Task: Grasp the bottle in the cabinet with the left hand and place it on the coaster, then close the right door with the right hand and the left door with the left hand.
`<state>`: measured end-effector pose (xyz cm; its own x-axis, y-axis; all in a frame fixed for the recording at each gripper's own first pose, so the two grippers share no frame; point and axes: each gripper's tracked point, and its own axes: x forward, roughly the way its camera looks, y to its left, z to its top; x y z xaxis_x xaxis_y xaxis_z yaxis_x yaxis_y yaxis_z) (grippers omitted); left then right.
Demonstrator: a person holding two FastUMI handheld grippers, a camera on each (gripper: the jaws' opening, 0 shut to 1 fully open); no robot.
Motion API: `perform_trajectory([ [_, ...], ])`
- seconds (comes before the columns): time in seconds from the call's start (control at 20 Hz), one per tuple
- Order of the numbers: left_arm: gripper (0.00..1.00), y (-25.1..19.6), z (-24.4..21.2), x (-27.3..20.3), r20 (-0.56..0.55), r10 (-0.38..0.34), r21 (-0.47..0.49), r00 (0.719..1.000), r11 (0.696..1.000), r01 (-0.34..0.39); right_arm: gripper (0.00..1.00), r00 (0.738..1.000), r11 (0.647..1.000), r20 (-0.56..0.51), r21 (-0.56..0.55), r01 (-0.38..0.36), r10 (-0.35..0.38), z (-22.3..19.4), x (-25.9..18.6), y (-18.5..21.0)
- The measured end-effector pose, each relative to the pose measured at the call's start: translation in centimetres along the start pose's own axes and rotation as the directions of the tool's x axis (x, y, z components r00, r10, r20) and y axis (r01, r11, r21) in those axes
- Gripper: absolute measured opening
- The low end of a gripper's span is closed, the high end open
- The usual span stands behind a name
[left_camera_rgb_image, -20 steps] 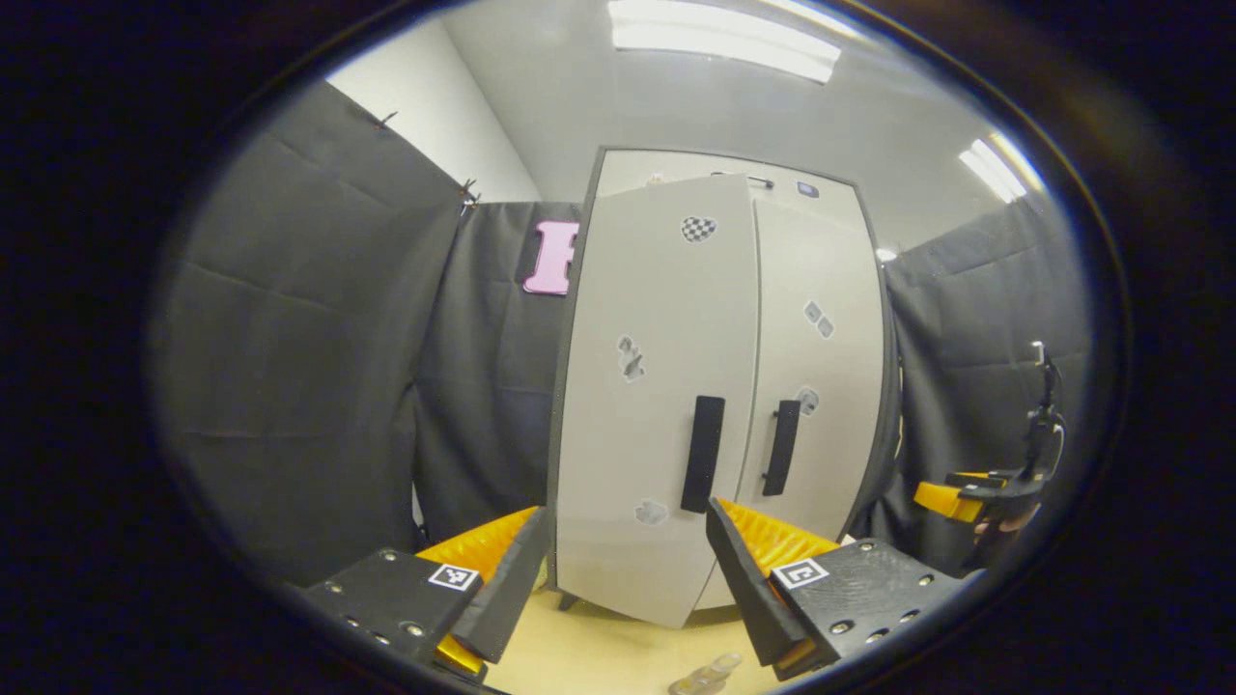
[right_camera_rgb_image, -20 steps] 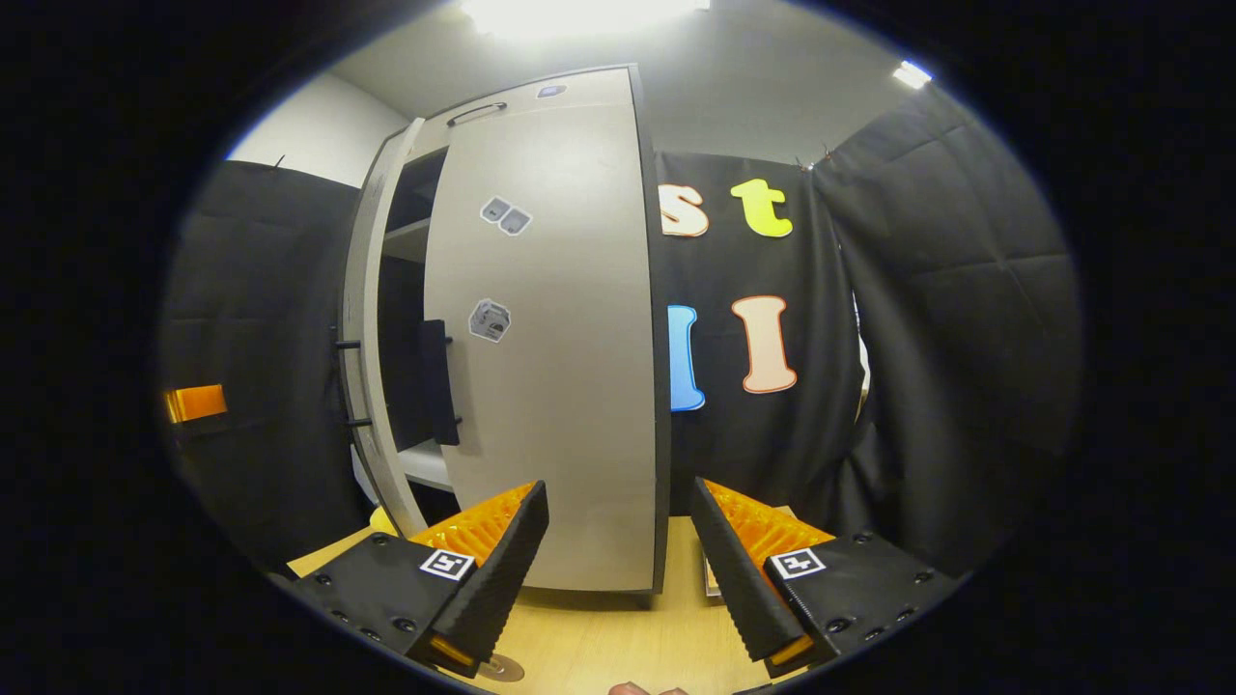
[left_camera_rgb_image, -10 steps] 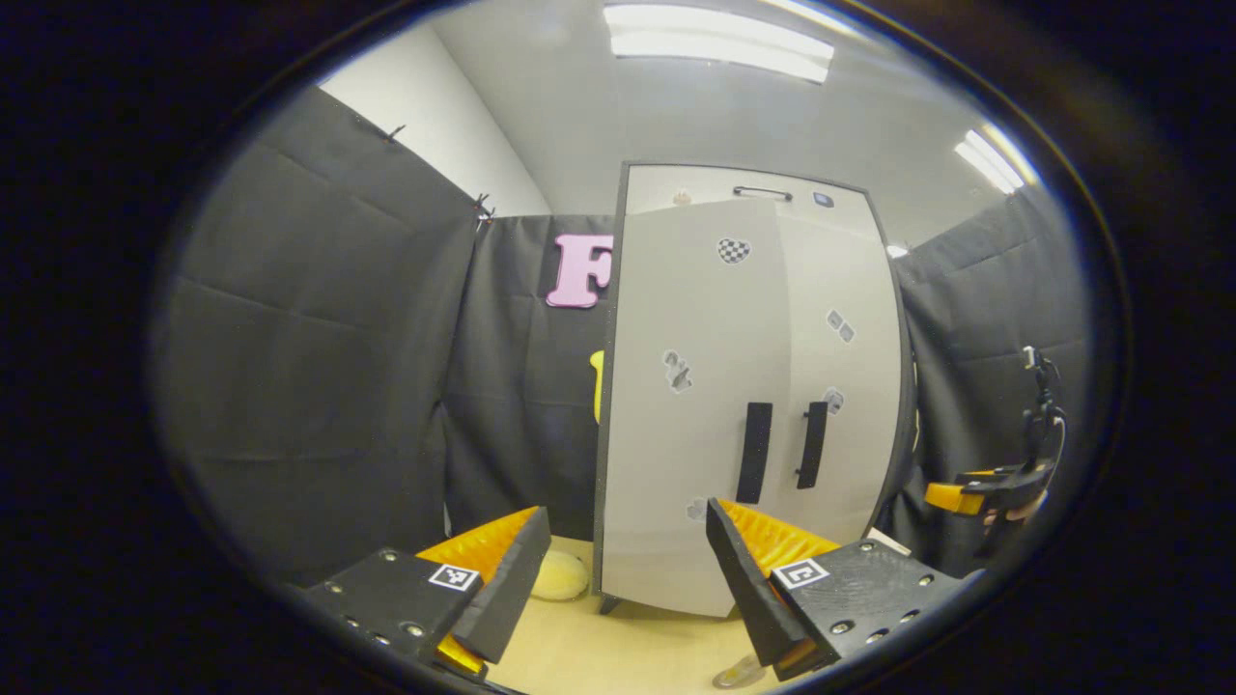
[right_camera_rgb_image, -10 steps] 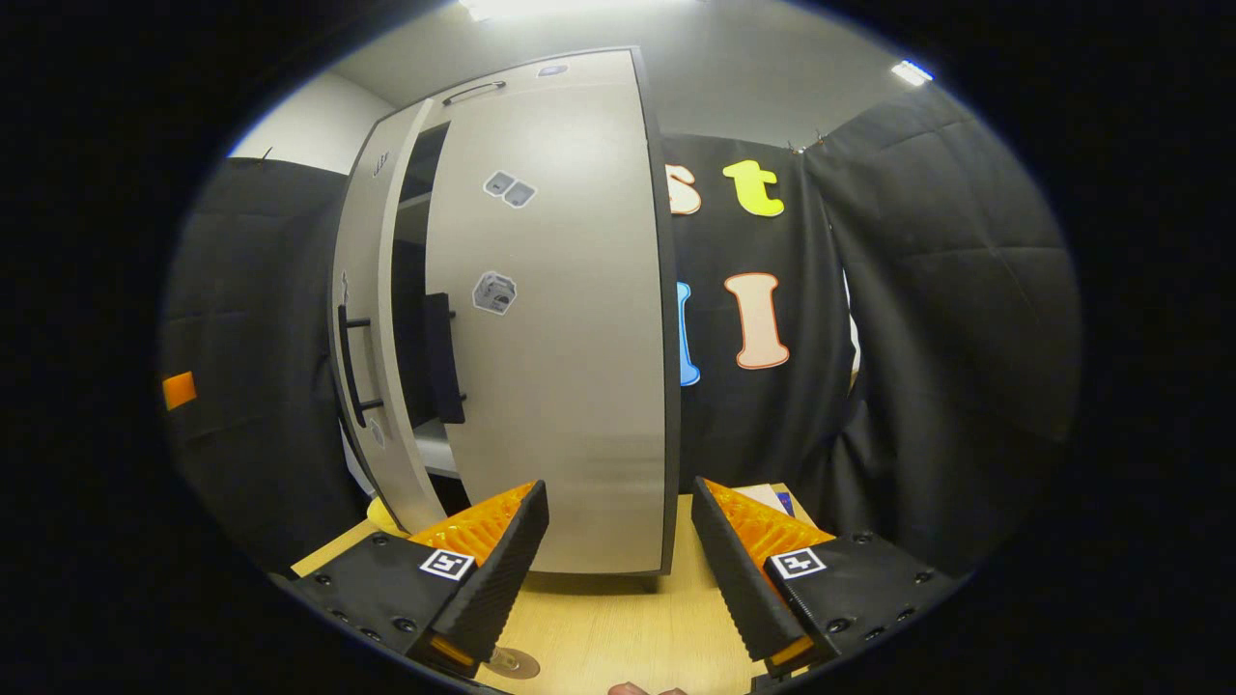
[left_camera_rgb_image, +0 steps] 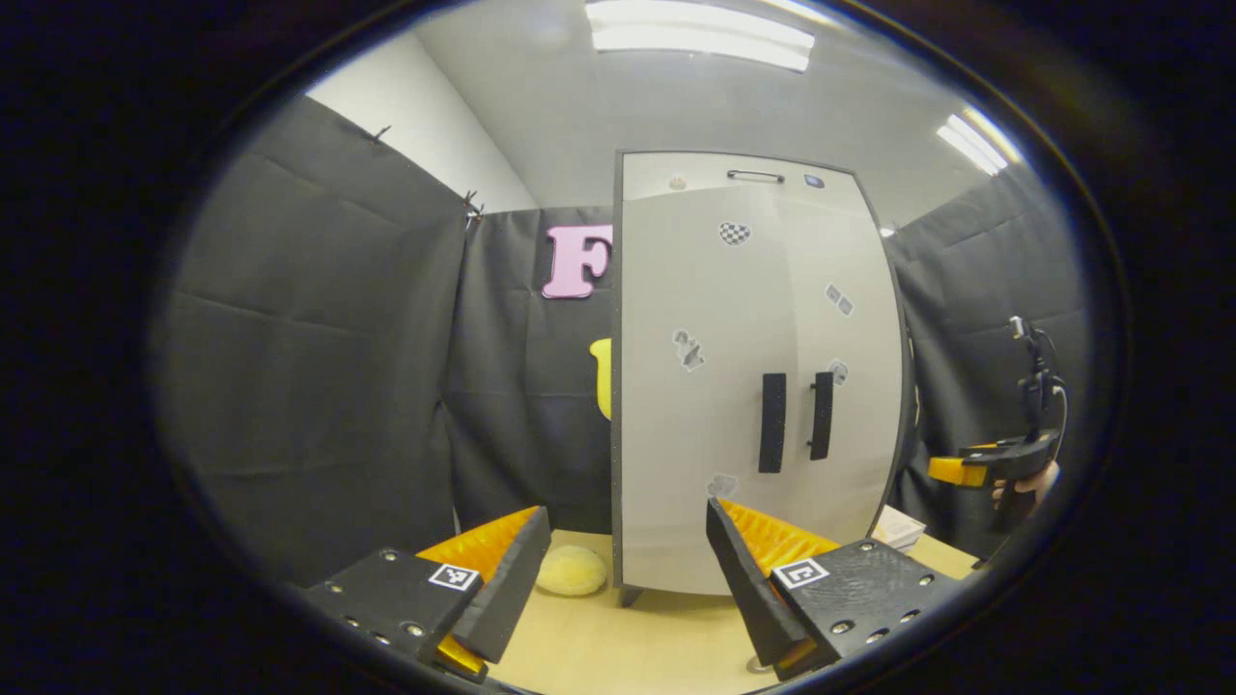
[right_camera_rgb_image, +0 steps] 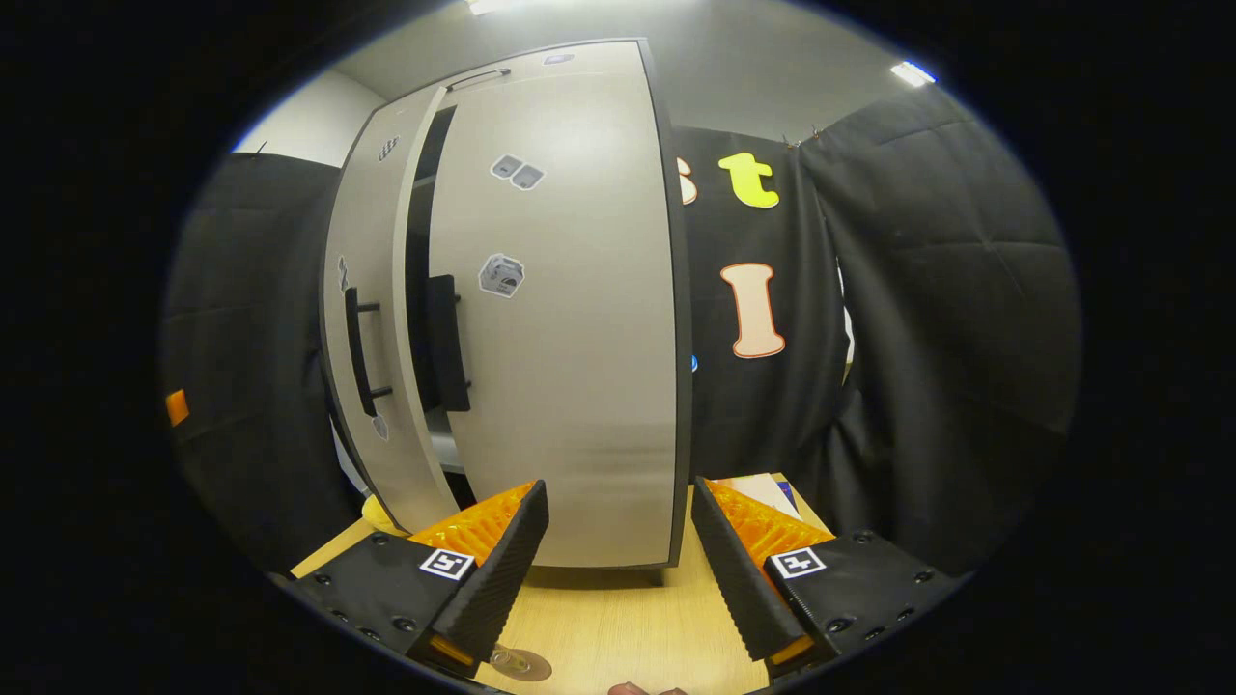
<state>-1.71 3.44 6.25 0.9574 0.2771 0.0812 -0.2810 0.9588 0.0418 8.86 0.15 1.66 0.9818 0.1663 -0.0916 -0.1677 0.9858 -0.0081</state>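
- My left gripper (left_camera_rgb_image: 618, 569) is open, its fingers spread wide and empty above the worktop (left_camera_rgb_image: 628, 647), facing the cabinet (left_camera_rgb_image: 753, 376).
- My right gripper (right_camera_rgb_image: 618, 565) is likewise open and empty; in the left gripper view it appears at the far right (left_camera_rgb_image: 956, 471), held by a hand (left_camera_rgb_image: 1024, 483), well apart from the cabinet.
- In the left gripper view the left door (left_camera_rgb_image: 695, 386) and the right door (left_camera_rgb_image: 850, 367) look nearly flush, their two dark handles side by side.
- In the right gripper view the right door (right_camera_rgb_image: 570, 319) lies closed against the cabinet front, while the left door (right_camera_rgb_image: 372, 319) stands slightly ajar, with a dark gap between the two doors and a shelf edge visible inside.
- A yellow sponge-like object (left_camera_rgb_image: 572, 571) lies on the worktop just beside the cabinet's lower left corner.
- A small box (left_camera_rgb_image: 898, 528) sits on the worktop near the cabinet's right side.
- A clear round item (right_camera_rgb_image: 519, 663) rests on the worktop below my right gripper's left finger; I cannot tell whether it is the bottle or the coaster.
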Motion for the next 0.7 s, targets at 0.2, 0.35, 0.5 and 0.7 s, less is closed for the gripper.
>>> perform_trajectory([
  [0.2,1.0,0.0,-0.5,0.5,-0.006,-0.024,0.013,1.0,1.0,0.024,0.92,1.0,1.0,0.013,-0.005,0.021,-0.021,0.1,0.1,0.0],
  [0.35,1.0,0.1,-1.0,0.9,-0.013,-0.04,0.03,0.999,0.999,0.04,0.95,0.999,0.999,0.017,0.009,0.031,-0.032,0.0,0.1,0.4],
  [0.5,0.94,-1.0,-2.1,1.3,-0.013,-0.092,-0.012,0.996,0.996,0.092,0.95,1.0,1.0,0.009,-0.005,0.03,-0.03,-0.5,-0.1,1.0],
  [0.7,0.94,-1.2,-3.7,2.3,-0.029,-0.114,-0.019,0.993,0.993,0.113,0.92,0.999,0.999,0.006,-0.019,0.042,-0.042,-1.1,-0.7,1.2],
])
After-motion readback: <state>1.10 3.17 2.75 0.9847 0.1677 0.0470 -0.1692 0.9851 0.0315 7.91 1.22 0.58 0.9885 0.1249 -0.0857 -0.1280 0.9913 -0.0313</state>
